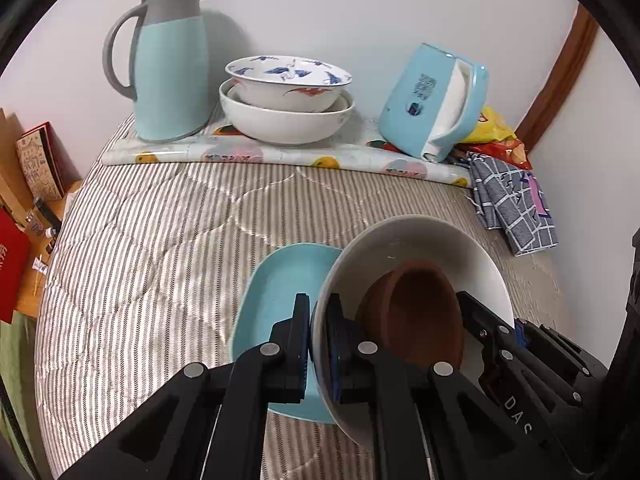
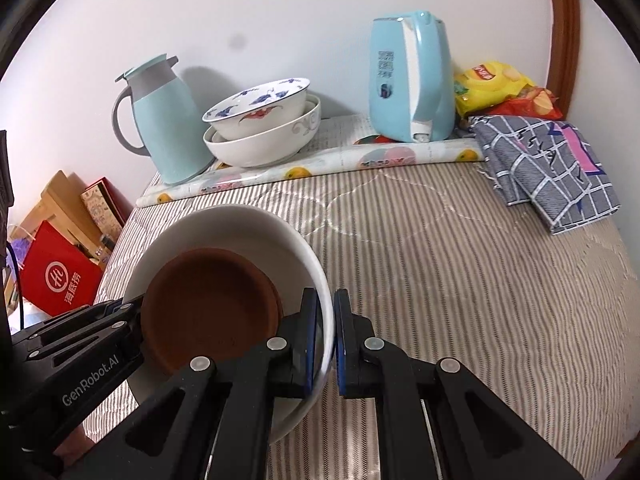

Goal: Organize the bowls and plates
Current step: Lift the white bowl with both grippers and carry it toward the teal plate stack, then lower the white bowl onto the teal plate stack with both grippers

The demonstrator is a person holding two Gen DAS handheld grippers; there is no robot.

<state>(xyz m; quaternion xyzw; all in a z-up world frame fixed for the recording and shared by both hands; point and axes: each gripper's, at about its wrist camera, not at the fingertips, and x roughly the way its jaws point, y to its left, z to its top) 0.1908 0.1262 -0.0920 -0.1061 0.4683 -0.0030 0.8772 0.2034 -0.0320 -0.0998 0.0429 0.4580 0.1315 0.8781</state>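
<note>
Two grippers clamp one white bowl (image 1: pixel 420 240) by opposite rims: the left gripper (image 1: pixel 319 312), the right gripper (image 2: pixel 328 308). One brown dish (image 2: pixel 208 300) lies inside it, one blue plate (image 1: pixel 276 292) sits beneath, and two stacked bowls (image 1: pixel 286 100) stand beyond.

Underneath the left gripper (image 1: pixel 318 304) and stretching ahead: grey-and-white striped quilted cover (image 1: pixel 160 260), stitched in curves, with a soft sheen. Far ahead, along the cover's back edge: glossy fruit-print mat (image 1: pixel 280 156). Behind that, plain white wall (image 1: pixel 360 8), evenly lit. Ahead and left on the mat: pale blue jug (image 1: pixel 172 80) with grey handle, faint shadow on the wall beside it. Ahead and right: pale blue kettle (image 1: pixel 432 100), then snack bags (image 1: pixel 496 132) and a folded checked cloth (image 1: pixel 516 208). Farther right: brown wooden trim (image 1: pixel 560 80) up the wall. Left of the right gripper (image 2: pixel 325 300), below the cover's edge: red bag (image 2: pixel 56 276) and wooden furniture (image 2: pixel 60 200).
</note>
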